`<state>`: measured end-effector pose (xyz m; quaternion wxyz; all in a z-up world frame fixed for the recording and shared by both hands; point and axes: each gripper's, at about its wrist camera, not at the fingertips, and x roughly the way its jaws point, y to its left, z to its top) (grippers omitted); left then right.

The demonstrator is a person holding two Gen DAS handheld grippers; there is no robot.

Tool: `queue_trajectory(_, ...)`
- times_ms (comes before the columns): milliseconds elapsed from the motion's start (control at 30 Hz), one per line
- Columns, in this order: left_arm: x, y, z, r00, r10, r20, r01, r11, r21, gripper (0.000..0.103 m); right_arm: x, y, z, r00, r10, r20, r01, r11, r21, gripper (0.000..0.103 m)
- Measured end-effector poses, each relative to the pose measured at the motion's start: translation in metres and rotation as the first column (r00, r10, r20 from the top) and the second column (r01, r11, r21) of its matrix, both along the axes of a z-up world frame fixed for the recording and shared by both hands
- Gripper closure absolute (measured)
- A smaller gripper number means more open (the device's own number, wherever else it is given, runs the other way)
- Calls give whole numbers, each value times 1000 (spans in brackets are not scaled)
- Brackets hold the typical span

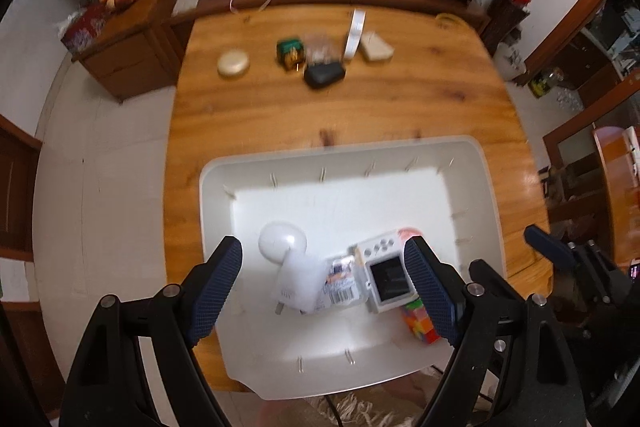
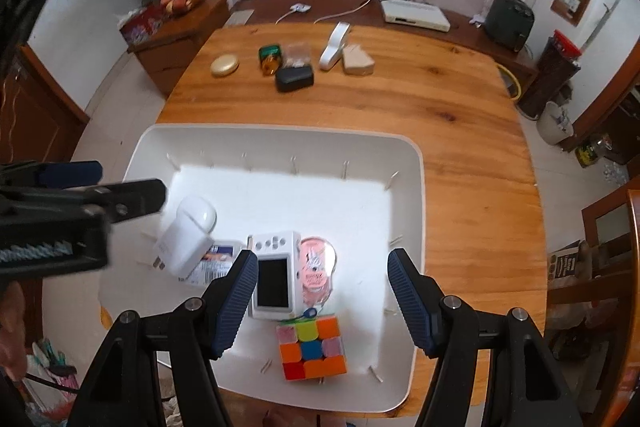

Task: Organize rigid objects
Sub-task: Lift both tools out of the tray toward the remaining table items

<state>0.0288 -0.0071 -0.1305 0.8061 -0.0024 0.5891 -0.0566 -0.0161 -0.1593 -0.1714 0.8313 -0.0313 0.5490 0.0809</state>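
The wooden table (image 2: 460, 99) fills most of both views, and on its near part sits a white tray (image 2: 412, 187) with sloping walls. Both claws hang above that tray, tipped steeply downward so that their fingers frame its floor. The left claw (image 1: 326, 291) stands wide, with nothing pressed between its ribbed blue pads (image 1: 218, 287); in its own view a white plug adapter (image 1: 296, 279) with a rounded head lies in the tray beneath the gap, clear of both pads. From the right wrist view the left claw (image 2: 132, 187) reaches in from the left edge, its black fingers level above the tray's left side, just over the adapter (image 2: 188, 243). The right claw (image 2: 322, 301) is also parted, about half open, and grips nothing; its pads (image 2: 412, 303) stand on either side of a white handheld game console (image 2: 276, 275) and a pink packet (image 2: 318, 269) that lie on the tray floor below, side by side. A colourful puzzle cube (image 2: 312, 351) rests near the tray's front wall, just below the console, and a small barcoded packet (image 2: 216, 263) lies between the adapter and the console. Far across the table, well apart from the tray, a row of things remains: a round gold compact (image 2: 225, 65), a green tin (image 2: 271, 59), a black case (image 2: 294, 79), a white curved device (image 2: 335, 47) and a beige wedge-shaped block (image 2: 358, 61).
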Motion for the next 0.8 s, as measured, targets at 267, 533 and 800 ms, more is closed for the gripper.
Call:
queue_trajectory(267, 20, 10, 51, 993, -11, 113, 12, 1000, -5, 18, 16, -13, 28, 998, -50, 33, 48, 997, 64, 35)
queue_trajectory(533, 60, 31, 63, 989, 11, 148, -13, 1000, 16, 18, 46, -13, 53, 995, -65, 75, 61, 997, 56, 35)
queue_trajectory(800, 124, 65, 48, 986, 70, 149, -75, 997, 26, 18, 99, -14, 56, 993, -91, 75, 88, 995, 41, 35)
